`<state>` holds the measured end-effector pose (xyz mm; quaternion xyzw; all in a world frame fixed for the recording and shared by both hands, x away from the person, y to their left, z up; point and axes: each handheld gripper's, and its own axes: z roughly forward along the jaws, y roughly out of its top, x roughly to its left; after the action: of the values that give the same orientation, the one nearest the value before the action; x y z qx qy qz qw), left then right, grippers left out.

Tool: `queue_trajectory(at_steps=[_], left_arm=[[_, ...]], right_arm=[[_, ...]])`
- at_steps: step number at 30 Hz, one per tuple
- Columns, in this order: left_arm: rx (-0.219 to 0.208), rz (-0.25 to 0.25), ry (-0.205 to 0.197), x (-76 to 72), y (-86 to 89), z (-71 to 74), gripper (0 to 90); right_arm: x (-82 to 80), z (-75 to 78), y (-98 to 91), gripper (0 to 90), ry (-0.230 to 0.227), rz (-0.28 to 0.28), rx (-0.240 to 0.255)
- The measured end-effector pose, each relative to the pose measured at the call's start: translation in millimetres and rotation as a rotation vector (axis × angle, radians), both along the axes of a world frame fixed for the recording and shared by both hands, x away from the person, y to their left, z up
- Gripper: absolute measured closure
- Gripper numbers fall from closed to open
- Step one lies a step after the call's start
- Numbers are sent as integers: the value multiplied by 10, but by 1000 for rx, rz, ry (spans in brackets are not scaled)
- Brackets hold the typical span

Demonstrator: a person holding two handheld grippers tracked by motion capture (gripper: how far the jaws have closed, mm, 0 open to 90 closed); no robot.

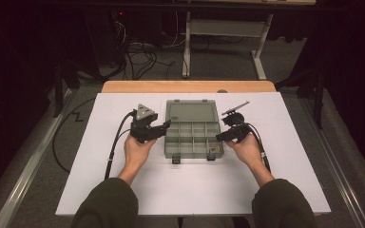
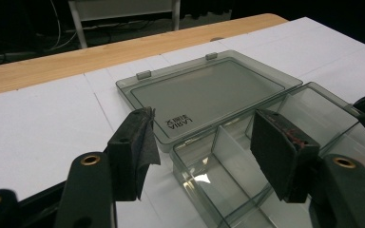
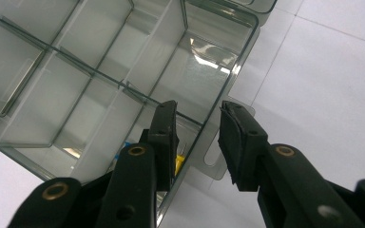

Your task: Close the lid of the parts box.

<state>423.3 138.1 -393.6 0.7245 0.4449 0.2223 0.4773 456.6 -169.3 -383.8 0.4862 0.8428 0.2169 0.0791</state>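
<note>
A clear grey compartment box (image 1: 191,137) is seen lying open in the middle of the white tabletop (image 1: 123,190), its lid (image 1: 192,112) folded back flat on the far side. The left claw (image 1: 164,127) is held at the box's left edge with its jaws spread wide; in the left gripper view the box's near corner wall (image 2: 218,147) is seen between the pads (image 2: 133,147), which are not pressed on it. The right claw (image 1: 220,137) is placed at the box's right front corner, partly open, one jaw inside the wall and one outside; no firm contact can be made out. Small blue and yellow pieces (image 3: 178,164) are glimpsed in that corner compartment.
</note>
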Motion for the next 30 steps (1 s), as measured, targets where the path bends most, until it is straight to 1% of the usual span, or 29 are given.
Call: queue_trajectory(at_steps=[6,14,16,17,20,22,26,30], left_arm=[[5,-2,22,88,-51,32,406],[9,-4,39,189,-133,57,406],[9,-10,60,225,-149,57,419],[9,-14,79,249,-158,54,424],[18,-16,114,297,-173,47,428],[23,-10,128,326,-179,51,429],[12,-2,161,387,-177,75,440],[13,12,196,455,-167,85,447]], right_arm=[[1,0,1,692,1,0,0],[0,0,1,692,0,0,0],[0,0,2,692,0,-1,0],[1,0,1,692,0,0,-1],[1,1,2,692,1,-1,-1],[1,0,1,692,-1,1,-1],[0,0,1,692,0,0,0],[-1,0,2,692,-1,-1,-1]])
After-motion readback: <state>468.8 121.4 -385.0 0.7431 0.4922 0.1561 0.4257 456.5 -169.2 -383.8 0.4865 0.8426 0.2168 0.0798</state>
